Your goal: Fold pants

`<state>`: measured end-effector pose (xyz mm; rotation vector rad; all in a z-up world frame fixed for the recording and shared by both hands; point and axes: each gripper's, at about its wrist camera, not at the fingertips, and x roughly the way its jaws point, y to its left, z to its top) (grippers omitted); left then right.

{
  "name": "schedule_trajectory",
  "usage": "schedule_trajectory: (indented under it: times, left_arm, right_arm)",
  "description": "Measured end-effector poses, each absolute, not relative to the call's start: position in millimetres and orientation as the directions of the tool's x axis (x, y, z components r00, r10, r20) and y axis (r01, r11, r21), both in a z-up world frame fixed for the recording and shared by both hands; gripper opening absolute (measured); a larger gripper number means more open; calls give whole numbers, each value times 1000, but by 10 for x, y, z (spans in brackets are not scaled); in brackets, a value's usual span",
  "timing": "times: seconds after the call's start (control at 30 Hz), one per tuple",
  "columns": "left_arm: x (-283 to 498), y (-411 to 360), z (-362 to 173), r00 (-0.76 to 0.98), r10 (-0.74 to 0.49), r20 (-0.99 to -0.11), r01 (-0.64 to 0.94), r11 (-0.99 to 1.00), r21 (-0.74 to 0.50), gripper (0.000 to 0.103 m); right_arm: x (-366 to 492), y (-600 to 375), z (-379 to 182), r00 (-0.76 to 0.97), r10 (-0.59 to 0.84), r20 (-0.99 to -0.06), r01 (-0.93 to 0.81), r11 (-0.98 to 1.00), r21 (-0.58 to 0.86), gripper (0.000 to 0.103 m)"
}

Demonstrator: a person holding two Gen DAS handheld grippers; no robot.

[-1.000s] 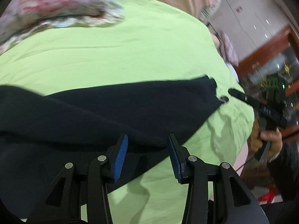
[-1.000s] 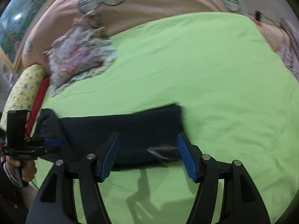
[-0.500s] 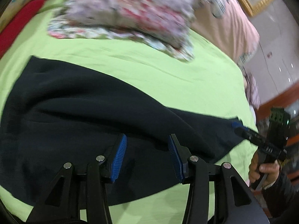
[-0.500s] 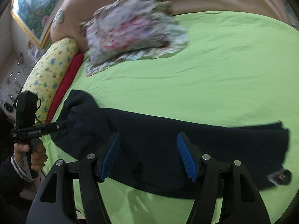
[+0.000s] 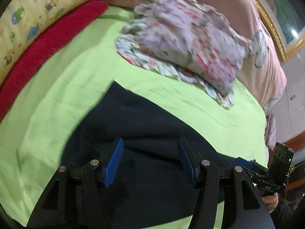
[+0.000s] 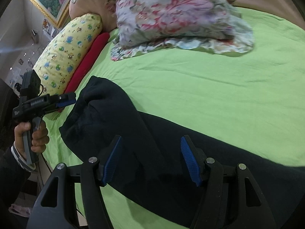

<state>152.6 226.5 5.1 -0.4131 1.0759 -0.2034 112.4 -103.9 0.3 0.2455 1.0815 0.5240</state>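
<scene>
The dark pants (image 6: 144, 133) lie on a light green sheet (image 6: 219, 87) that covers the bed. They stretch in a long band across the near part of the bed, and the cloth is bunched and folded over itself at the end near the pillows.

The left gripper (image 5: 150, 160) hangs above the wide, dark part of the pants. Its jaws are opening at this moment. The blue pads (image 5: 114, 162) stand well apart and nothing is pressed between them; the cloth is only seen below, through the gap. In the right wrist view the same gripper (image 6: 66, 100) shows at the left, held by a hand (image 6: 31, 135) on its grey handle, with its tip just beside the bunched end of the pants. I cannot tell if the tip touches the cloth.

The right gripper (image 6: 152, 158) hangs above the middle of the band. Its jaws are wide apart too and grip nothing. In the left wrist view it (image 5: 246, 162) appears at the right edge, near the border of the pants.

Behind the pants a floral pillow (image 6: 179, 17) lies on the sheet, well apart from them. At the side of the bed there is a yellow pillow (image 6: 66, 51) with small cartoon figures, and a red cushion (image 6: 89, 55) lies just beside it. A pink blanket (image 5: 238, 19) is behind the floral pillow, and a picture in a gold frame (image 6: 47, 5) hangs on the wall.
</scene>
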Motion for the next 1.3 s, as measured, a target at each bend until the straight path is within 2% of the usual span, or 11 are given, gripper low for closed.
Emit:
schedule_trajectory:
  times: [0.3, 0.73, 0.8, 0.87, 0.9, 0.93, 0.97, 1.0, 1.07, 1.1, 1.3]
  left_arm:
    - [2011, 2611, -17, 447, -311, -839, -50, 927, -371, 63]
    - [2455, 2698, -471, 319, -359, -877, -25, 922, -386, 62]
    - [2494, 2679, -493, 306, -374, -875, -19, 917, -399, 60]
    - [2514, 2657, -497, 302, -386, -872, -12, 913, -408, 59]
    - [2521, 2642, -493, 300, -385, -873, -8, 914, -406, 56]
    - [2524, 2627, -486, 302, -378, -875, -2, 918, -397, 54]
    - [2525, 2617, -484, 299, -375, -877, 2, 920, -393, 44]
    - [2520, 2609, -489, 293, -372, -881, 6, 922, -388, 29]
    - [2491, 2610, -465, 299, -376, -877, 16, 921, -389, 17]
    - [2471, 2608, -441, 308, -381, -872, 25, 919, -393, 12]
    - [2232, 2547, -219, 350, -408, -843, 85, 910, -405, 6]
  right_arm:
    - [1444, -739, -118, 287, 551, -784, -322, 826, 462, 64]
    - [1683, -371, -302, 204, 568, -797, -355, 802, 480, 64]
    - [1703, -323, -308, 197, 568, -799, -365, 799, 478, 61]
    - [1718, -276, -305, 187, 577, -795, -380, 789, 483, 54]
    - [1720, -262, -303, 185, 575, -797, -384, 789, 480, 53]
    - [1722, -241, -300, 185, 573, -799, -387, 789, 476, 48]
    - [1721, -230, -297, 183, 574, -798, -392, 787, 476, 40]
    - [1719, -220, -295, 183, 573, -799, -395, 787, 474, 36]
    - [1704, -210, -283, 191, 557, -808, -403, 795, 453, 16]
    - [1695, -216, -273, 194, 553, -810, -406, 797, 447, 13]
    - [1591, -291, -110, 221, 577, -786, -414, 785, 460, 8]
